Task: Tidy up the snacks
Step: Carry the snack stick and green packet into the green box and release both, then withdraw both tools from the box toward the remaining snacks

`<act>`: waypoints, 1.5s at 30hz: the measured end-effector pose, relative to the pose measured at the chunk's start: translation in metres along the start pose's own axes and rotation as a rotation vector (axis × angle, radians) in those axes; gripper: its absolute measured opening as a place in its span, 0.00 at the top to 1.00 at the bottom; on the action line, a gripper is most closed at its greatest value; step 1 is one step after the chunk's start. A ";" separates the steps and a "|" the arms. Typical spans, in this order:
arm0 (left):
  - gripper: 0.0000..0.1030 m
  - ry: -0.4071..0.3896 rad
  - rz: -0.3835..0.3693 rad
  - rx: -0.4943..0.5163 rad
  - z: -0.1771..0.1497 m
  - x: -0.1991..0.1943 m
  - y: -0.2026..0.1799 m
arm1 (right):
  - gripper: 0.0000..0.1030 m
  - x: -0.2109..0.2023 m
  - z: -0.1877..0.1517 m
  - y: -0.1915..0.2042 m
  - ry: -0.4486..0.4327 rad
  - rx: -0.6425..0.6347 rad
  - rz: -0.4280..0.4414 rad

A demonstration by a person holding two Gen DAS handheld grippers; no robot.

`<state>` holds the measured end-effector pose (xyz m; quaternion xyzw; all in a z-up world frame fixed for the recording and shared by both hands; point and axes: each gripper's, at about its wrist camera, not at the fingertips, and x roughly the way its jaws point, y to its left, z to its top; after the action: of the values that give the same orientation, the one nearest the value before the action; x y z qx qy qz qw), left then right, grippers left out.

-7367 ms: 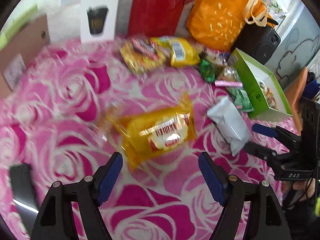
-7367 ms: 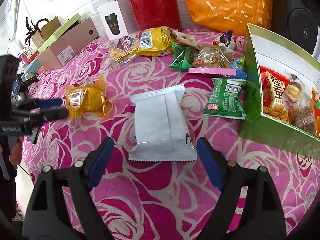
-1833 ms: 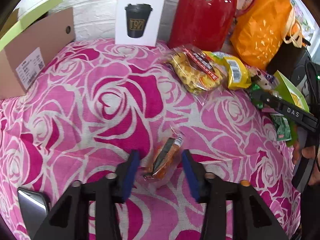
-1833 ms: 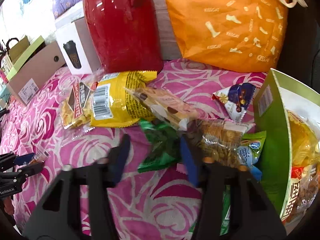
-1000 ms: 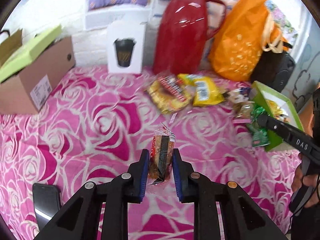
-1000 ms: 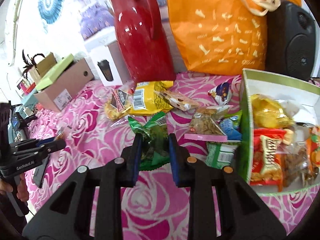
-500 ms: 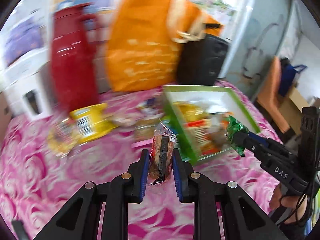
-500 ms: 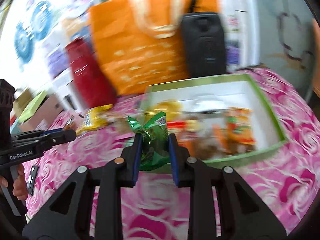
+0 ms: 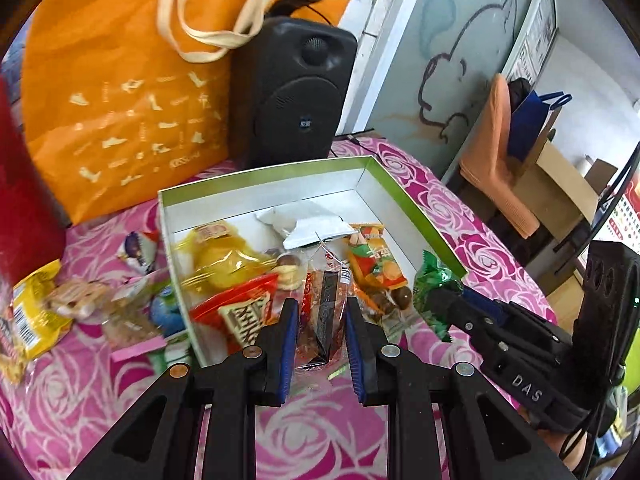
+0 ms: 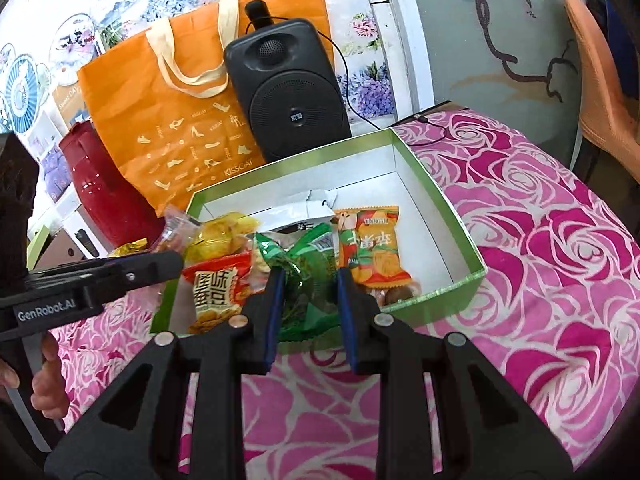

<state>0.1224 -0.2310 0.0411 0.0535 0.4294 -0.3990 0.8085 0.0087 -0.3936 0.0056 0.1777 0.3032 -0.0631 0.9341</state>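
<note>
Beside box [image 9: 404, 196]: loose snacks [image 9: 76, 300], left view only.

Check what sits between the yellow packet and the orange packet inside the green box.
In the right wrist view, a white packet lies between the yellow packet and orange packet.

The left gripper [image 9: 322, 330] is clamped on a clear snack packet [image 9: 323, 312], held upright at the near wall of the green box [image 9: 404, 196]. At right, the right gripper [image 9: 444, 300] grips a green packet [image 9: 432, 280].
</note>
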 end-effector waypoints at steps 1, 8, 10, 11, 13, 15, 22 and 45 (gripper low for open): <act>0.78 0.004 0.004 -0.002 0.001 0.004 0.001 | 0.73 0.004 0.001 0.000 -0.001 -0.004 0.002; 0.75 0.030 0.048 0.013 0.004 0.028 0.006 | 0.54 0.034 0.002 -0.003 0.032 -0.062 0.009; 0.46 0.027 0.076 0.007 0.003 0.031 0.009 | 0.18 0.035 0.000 -0.002 0.031 -0.079 -0.015; 0.36 0.013 0.106 0.000 0.000 0.029 0.011 | 0.14 0.032 -0.002 -0.003 0.017 -0.084 -0.029; 0.16 -0.042 0.163 -0.019 -0.004 0.020 0.016 | 0.11 0.030 -0.002 -0.004 0.010 -0.085 -0.029; 0.15 -0.073 0.178 -0.035 -0.007 0.012 0.021 | 0.03 0.029 -0.002 -0.004 0.012 -0.085 -0.033; 0.15 -0.072 0.204 -0.062 -0.014 -0.007 0.033 | 0.03 0.019 0.000 0.010 0.003 -0.102 -0.040; 0.15 -0.049 0.275 -0.315 -0.096 -0.063 0.126 | 0.02 -0.005 -0.047 0.119 0.110 -0.300 0.121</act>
<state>0.1268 -0.0671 -0.0048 -0.0255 0.4553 -0.2141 0.8638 0.0059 -0.2657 0.0084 0.0572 0.3487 0.0489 0.9342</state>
